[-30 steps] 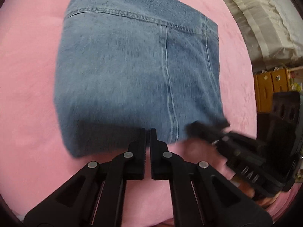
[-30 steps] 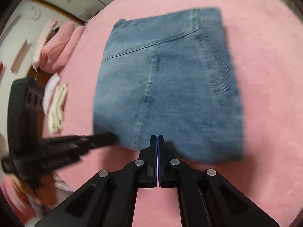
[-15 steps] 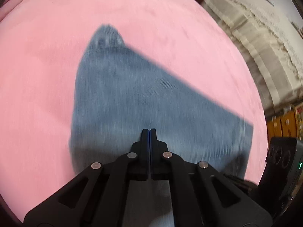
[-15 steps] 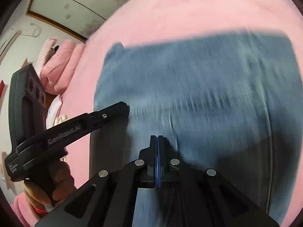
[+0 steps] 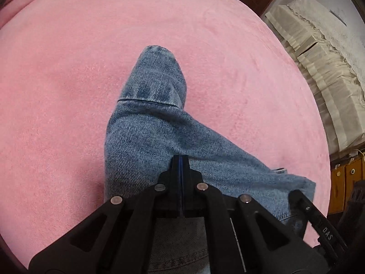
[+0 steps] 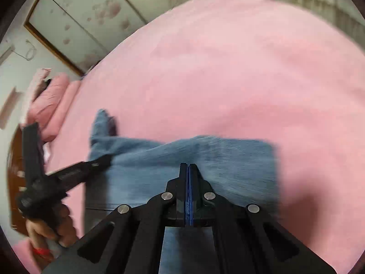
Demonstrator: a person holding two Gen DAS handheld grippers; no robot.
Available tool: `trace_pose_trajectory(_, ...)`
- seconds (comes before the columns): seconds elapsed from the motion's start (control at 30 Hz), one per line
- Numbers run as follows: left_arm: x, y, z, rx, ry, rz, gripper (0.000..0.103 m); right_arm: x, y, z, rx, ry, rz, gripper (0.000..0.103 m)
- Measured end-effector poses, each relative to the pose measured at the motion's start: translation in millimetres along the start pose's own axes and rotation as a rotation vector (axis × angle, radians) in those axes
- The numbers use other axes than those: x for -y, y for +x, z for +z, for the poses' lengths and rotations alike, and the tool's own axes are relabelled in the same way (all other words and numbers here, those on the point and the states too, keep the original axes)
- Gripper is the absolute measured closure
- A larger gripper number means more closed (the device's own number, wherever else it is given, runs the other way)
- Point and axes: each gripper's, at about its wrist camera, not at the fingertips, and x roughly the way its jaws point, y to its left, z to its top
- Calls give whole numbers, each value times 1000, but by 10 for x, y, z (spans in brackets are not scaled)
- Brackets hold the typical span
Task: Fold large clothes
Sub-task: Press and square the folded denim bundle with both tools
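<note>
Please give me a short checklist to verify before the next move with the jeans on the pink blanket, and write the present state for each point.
1. Left gripper shut on the jeans: ok; the jaws are together and denim runs out from between them.
2. Right gripper shut on the jeans: ok; the jaws are together with denim under them.
3. Both grippers at one end of the jeans: ok; each shows in the other's view.
4. Far fold of the jeans lying flat: not ok; it stands up in a hump.
5. Pink blanket free beyond the jeans: ok.
6. Edges lined up: cannot tell; the right wrist view is blurred.
</note>
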Motion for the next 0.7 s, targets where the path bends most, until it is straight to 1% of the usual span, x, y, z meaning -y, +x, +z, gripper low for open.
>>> trace_pose_trajectory(0.03, 25, -17, 3, -1, 22, 6, 101, 59, -30, -3, 7, 23, -13, 103)
trace_pose_trajectory(0.07, 45, -41, 6, 0, 39, 12, 101, 141, -46, -12, 3, 63, 5, 103)
trace_pose_trajectory(0.1, 74, -83, -15, -1, 54, 25, 101, 154, -15, -13, -1, 87, 2, 103)
trace_pose_trajectory(0.13, 88, -133, -43, -3, 61, 31, 102, 129, -23, -24, -4, 100, -24, 103)
trace_pose_trajectory(0.23, 96, -433, -237, 15, 75, 41, 102, 48, -128, -150, -25, 74, -93, 103)
trace_pose_trajectory(0.3, 50, -569, -445, -13, 63, 45, 102, 20, -162, -239, -54, 61, -99, 103)
trace_pose_trajectory(0.37, -17, -728, -674, -14, 61, 52, 102, -26, -146, -392, -120, 69, -106, 103)
trace_pose_trajectory(0.43, 16, -908, -894, -42, 92, 73, 102, -28, -238, -673, -163, 78, -94, 103)
trace_pose_trajectory(0.5, 59, -1058, -1096, -44, 124, 108, 101, -60, -321, -923, -199, 65, -105, 103)
trace_pose_trajectory(0.53, 64, -1135, -1231, -60, 128, 124, 100, -69, -368, -1041, -219, 59, -113, 103)
trace_pose_trajectory(0.6, 8, -1252, -1441, -121, 113, 158, 100, -82, -515, -1271, -249, 50, -131, 101)
trace_pose_trajectory(0.63, -6, -1368, -1555, -107, 104, 167, 98, -101, -568, -1350, -265, 44, -137, 101)
trace_pose_trajectory(0.67, -14, -1450, -1622, -117, 100, 179, 94, -126, -629, -1420, -281, 37, -137, 101)
trace_pose_trajectory(0.7, 14, -1461, -1677, -154, 91, 195, 94, -155, -671, -1481, -299, 33, -138, 101)
